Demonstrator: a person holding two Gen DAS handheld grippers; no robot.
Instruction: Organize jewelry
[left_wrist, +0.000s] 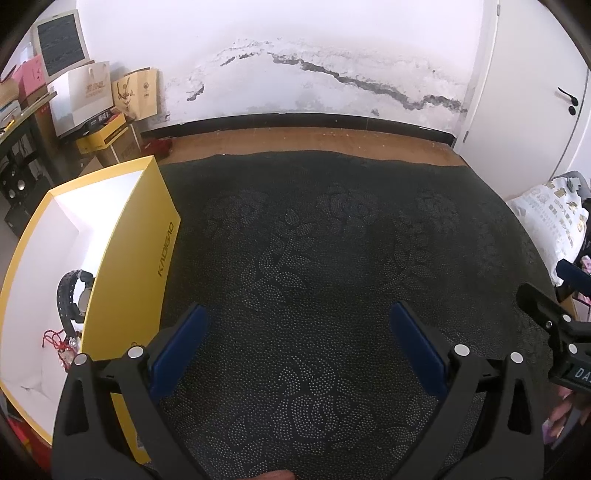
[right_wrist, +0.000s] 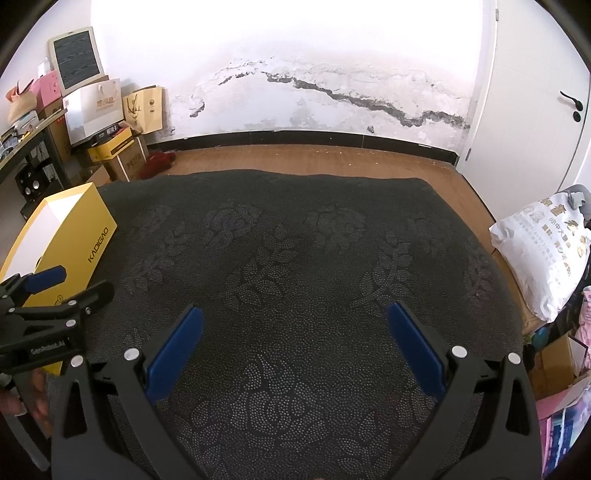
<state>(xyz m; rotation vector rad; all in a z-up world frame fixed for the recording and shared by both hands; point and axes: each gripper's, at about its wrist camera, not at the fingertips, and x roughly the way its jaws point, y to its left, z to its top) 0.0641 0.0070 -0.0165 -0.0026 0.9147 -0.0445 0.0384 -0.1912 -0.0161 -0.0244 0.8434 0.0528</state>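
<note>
Both claws, left gripper (left_wrist: 297, 321) and right gripper (right_wrist: 295, 321), hang released over the dark mat (left_wrist: 332, 240), yellow box (left_wrist: 129, 266) at its left edge holding a black watch (left_wrist: 72, 295).

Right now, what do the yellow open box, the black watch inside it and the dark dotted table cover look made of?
Yellow open box: probably cardboard, smooth matte print, white lining, crisp folded edges. Black watch: strap looks like rubber or resin, ridged and dull. Dark dotted table cover: seemingly fabric with raised dots in flower patterns; exact fibre unclear.

Ahead I see a white wall (right_wrist: 295, 55) with a dark crack (right_wrist: 369, 99) of peeling paint, black skirting, wooden floor (right_wrist: 314, 158). A white door (right_wrist: 535, 92) stands upper right; stacked boxes and bags (right_wrist: 96, 114) fill the upper left.
</note>
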